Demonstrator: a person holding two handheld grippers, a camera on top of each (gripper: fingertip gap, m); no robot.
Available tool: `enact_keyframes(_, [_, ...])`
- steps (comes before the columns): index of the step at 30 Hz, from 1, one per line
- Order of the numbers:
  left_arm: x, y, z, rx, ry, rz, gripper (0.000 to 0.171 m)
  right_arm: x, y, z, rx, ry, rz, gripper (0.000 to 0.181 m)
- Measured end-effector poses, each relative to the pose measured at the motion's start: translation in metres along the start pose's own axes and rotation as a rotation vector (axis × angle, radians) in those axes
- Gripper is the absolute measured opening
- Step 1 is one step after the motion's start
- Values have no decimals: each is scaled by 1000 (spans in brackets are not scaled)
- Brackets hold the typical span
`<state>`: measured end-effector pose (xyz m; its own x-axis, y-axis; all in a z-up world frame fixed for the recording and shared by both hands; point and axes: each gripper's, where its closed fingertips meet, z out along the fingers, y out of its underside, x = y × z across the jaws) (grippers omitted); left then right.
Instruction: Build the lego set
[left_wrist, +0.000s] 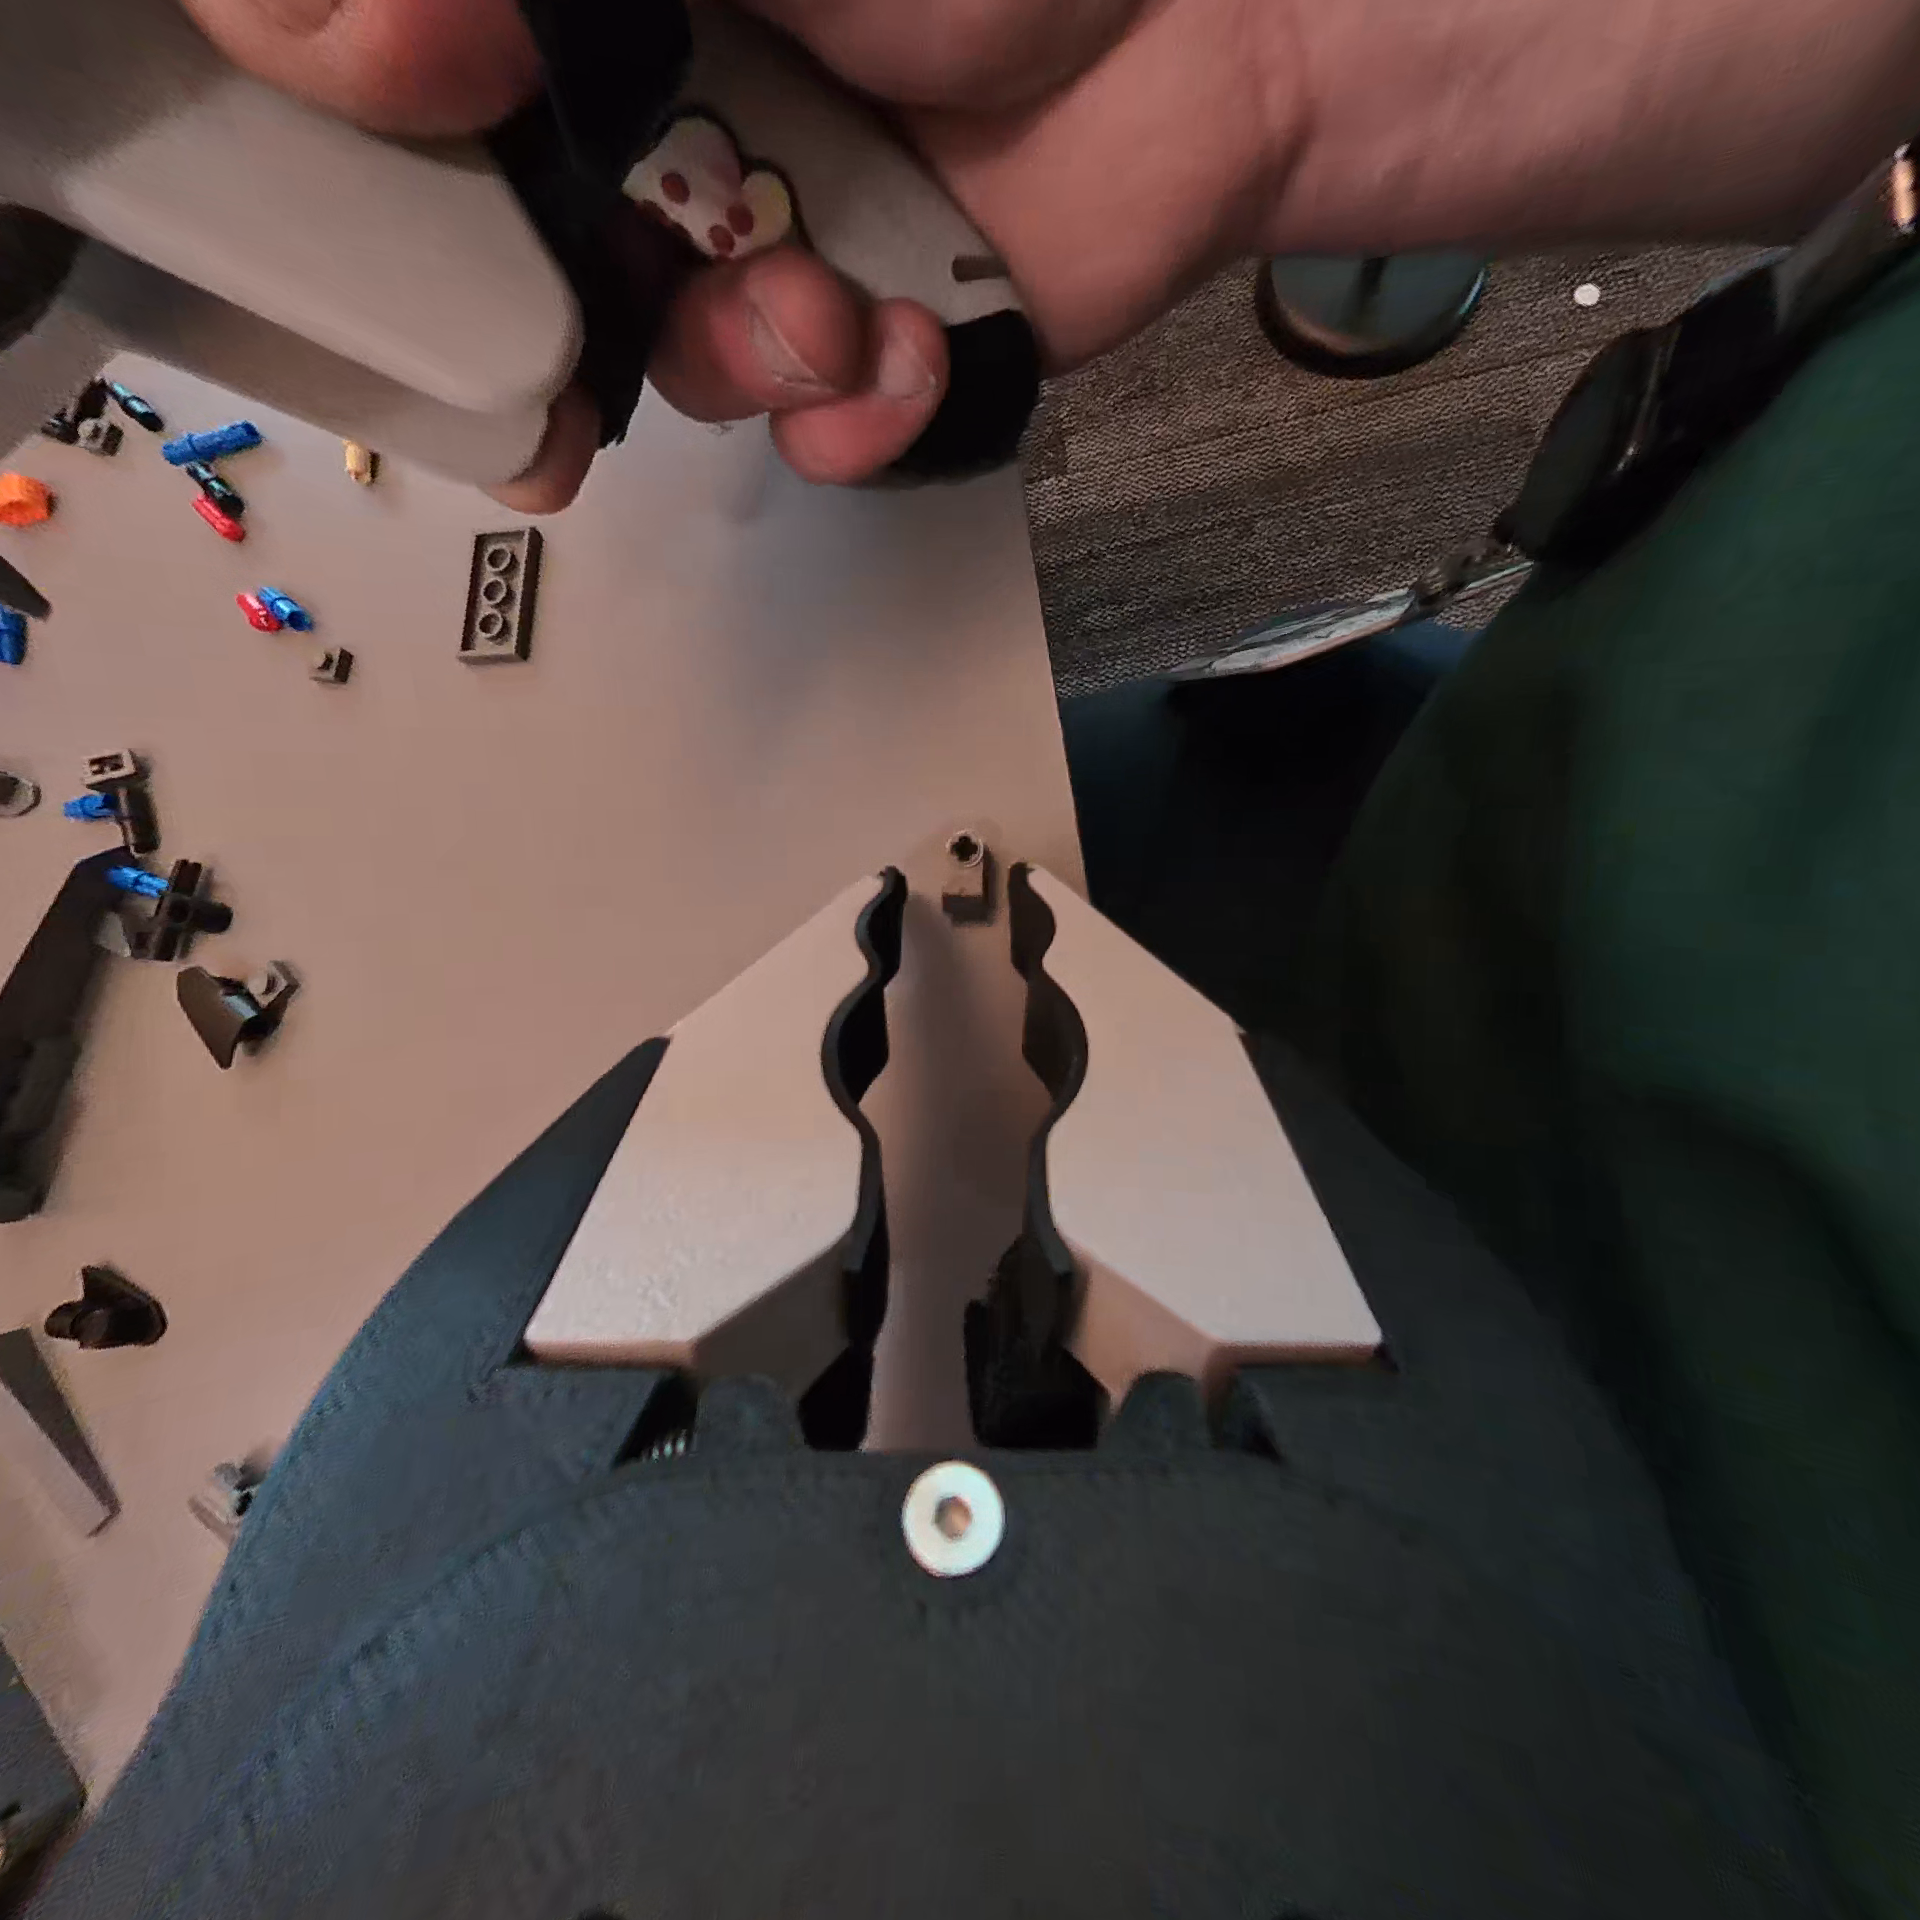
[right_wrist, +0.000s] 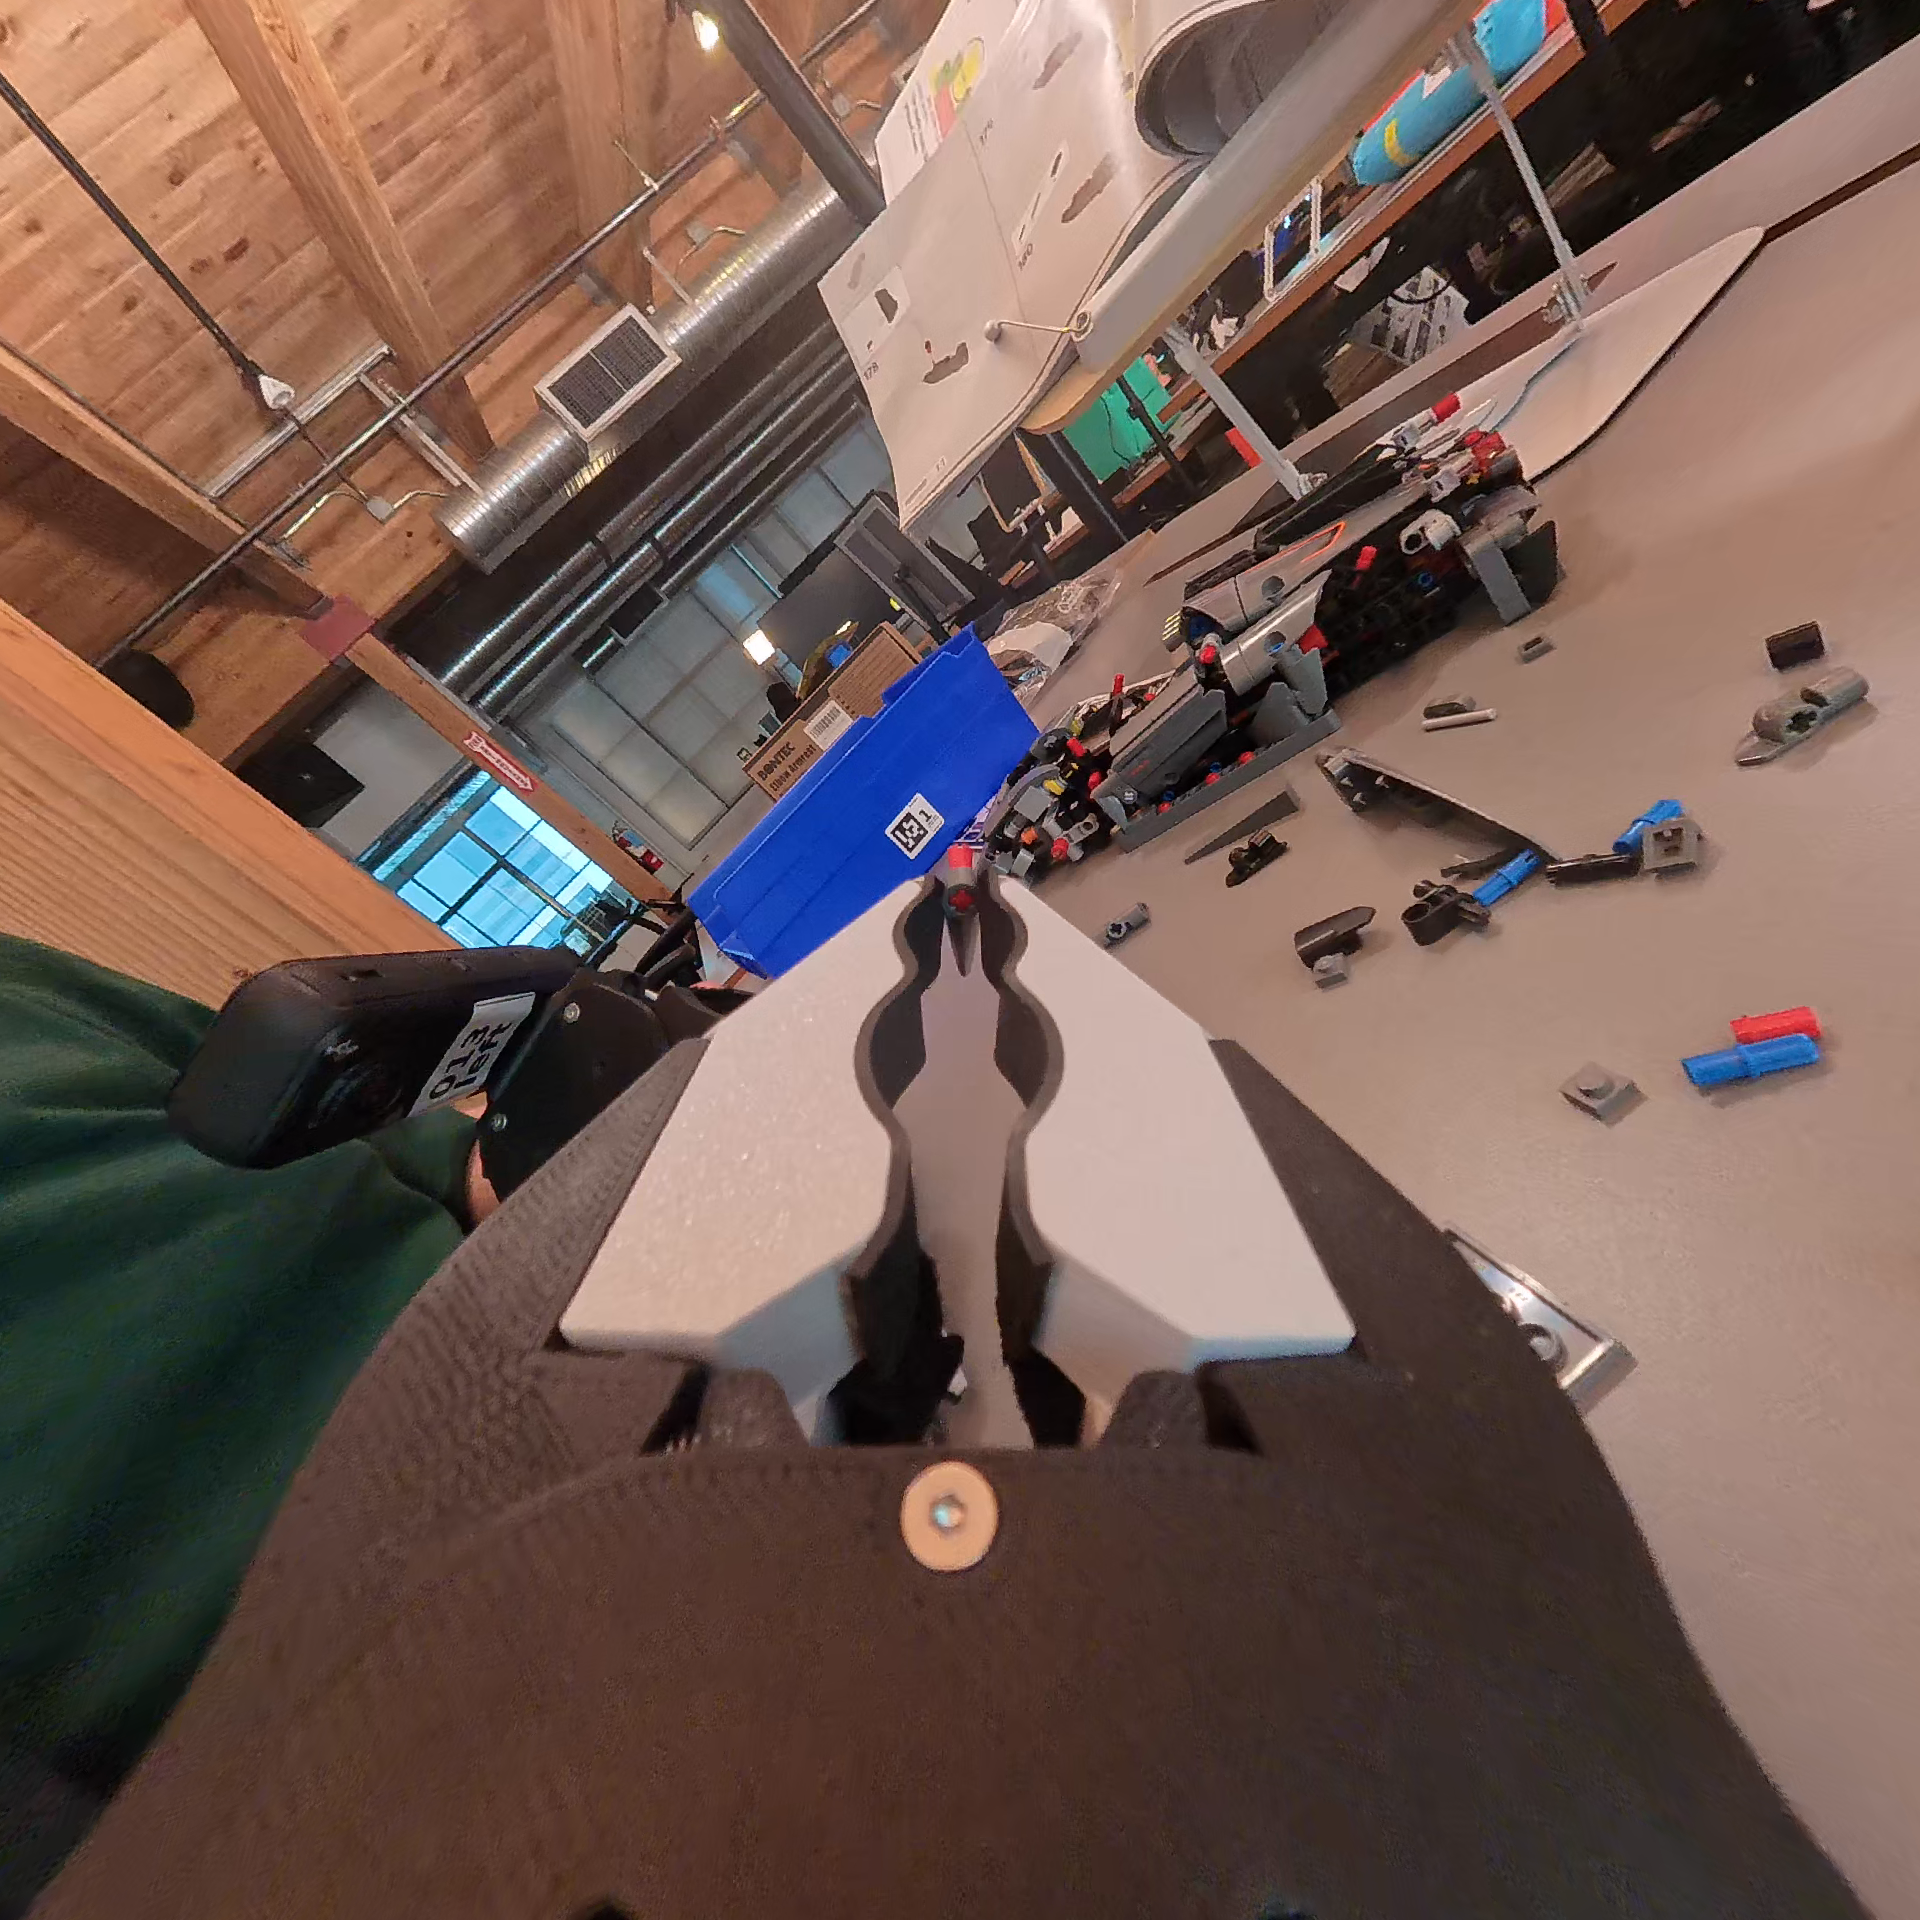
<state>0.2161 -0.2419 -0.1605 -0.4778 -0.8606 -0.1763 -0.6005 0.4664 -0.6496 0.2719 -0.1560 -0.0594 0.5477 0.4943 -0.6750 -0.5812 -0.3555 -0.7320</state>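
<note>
Grey desk under timber beams carries the half-built lego model toward its far edge. Right hand-held gripper pinches a small red-tipped pin; left hand-held gripper, jaws narrowly parted, brackets a small grey piece at the desk's edge. A nudge could tip that piece off.

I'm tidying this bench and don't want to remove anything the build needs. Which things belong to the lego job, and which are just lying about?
Belongs to the job:
- half-built model
- instruction booklet
- loose pins and bricks
- small grey piece
- red-tipped piece

Just lying about:
- blue bin
- cardboard box
</note>
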Motion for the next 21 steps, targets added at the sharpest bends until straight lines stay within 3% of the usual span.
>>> enact_keyframes(5, [-2, -3, 7, -10, 4, -15, 6, 0, 1, 1, -8, -3, 0, 4])
enact_keyframes(11, [-13, -3, 4, 20, -18, -105, 6, -2, 1, 0, -6, -10, -5, 4])
enact_keyframes(16, [-48, -25, -33, 300, -13, -372, 6, -7, 4, 2, -24, -36, -35, 4])
enact_keyframes(21, [-80, -41, -76, 634, 95, -609, 5, -14, 5, 4, -38, -80, -65, 4])
